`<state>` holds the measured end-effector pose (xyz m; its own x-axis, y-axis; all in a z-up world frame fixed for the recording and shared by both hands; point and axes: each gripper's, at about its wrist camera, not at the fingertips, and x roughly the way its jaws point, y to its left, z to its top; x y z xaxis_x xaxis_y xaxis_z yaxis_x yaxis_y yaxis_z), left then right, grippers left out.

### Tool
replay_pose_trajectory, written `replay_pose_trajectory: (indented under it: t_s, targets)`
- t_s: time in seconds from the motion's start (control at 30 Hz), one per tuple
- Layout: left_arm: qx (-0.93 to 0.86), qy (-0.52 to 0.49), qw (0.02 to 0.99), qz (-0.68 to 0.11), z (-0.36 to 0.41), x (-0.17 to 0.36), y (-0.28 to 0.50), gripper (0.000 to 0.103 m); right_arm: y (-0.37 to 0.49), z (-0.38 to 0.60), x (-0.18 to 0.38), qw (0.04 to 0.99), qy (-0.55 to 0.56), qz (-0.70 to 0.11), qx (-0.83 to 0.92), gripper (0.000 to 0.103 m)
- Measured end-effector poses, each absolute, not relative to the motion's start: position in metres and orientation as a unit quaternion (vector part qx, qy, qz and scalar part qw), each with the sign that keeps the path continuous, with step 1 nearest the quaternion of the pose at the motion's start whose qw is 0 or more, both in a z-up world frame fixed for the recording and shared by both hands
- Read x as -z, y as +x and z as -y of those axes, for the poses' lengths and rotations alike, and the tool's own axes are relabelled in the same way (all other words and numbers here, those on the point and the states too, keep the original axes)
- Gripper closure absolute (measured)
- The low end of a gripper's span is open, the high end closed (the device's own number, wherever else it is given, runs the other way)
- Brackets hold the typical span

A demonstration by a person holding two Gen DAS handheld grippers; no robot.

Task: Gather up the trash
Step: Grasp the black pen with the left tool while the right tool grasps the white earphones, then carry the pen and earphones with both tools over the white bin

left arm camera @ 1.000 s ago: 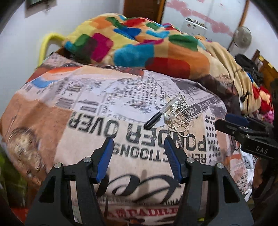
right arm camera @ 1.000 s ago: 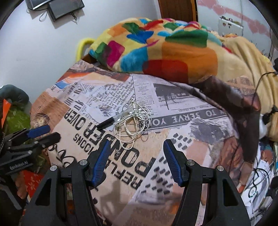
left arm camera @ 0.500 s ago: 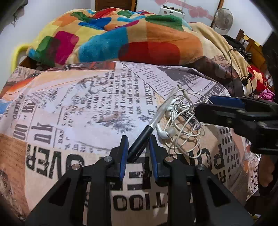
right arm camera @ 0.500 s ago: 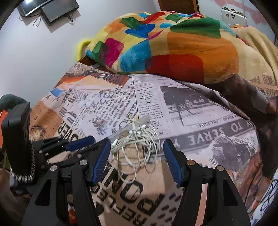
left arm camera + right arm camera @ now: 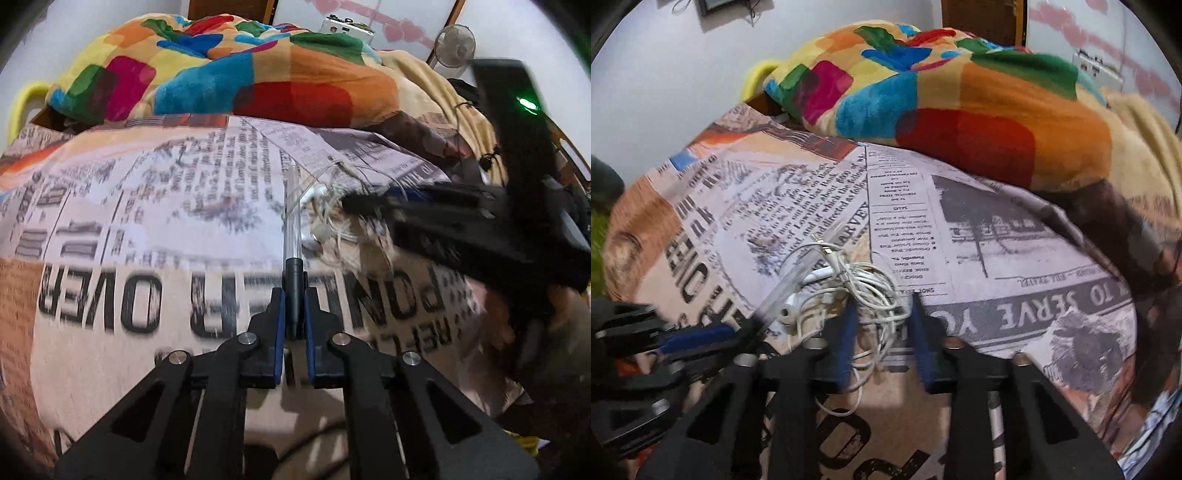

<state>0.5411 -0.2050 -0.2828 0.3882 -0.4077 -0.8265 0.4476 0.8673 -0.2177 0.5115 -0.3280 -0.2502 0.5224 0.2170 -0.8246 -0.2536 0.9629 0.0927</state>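
Your left tongs are closing on the black cap of the pen, which lies on the bed near its front edge, its clear barrel pointing at the blanket. The hold is only on the cap, so the pen may swing, or the cap may pull off. Just to the right, touching the barrel, sits the earphones tangle. Your right tongs have drawn in around it, several loops pinched between the pads and others trailing outside. If you lift the hands apart, a loop caught on the barrel may drag the pen loose, and slack cord may slip out.
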Motion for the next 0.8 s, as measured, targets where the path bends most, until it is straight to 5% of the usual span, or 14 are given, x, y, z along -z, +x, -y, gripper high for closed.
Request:
replay_pose_trajectory:
  t_s: [0.37, 0.8]
  targets:
    - [0.207, 0.016, 0.841, -0.5, 0.163, 0.275, 0.49, 0.095, 0.513, 0.331, 0.25, 0.875, -0.001, -0.473, -0.106, 0.094]
    - [0.151, 0.019, 0.839, -0.523, 0.161, 0.283, 0.517, 0.091, 0.476, 0.344, 0.22, 0.874, 0.04, -0.464, -0.139, 0.094]
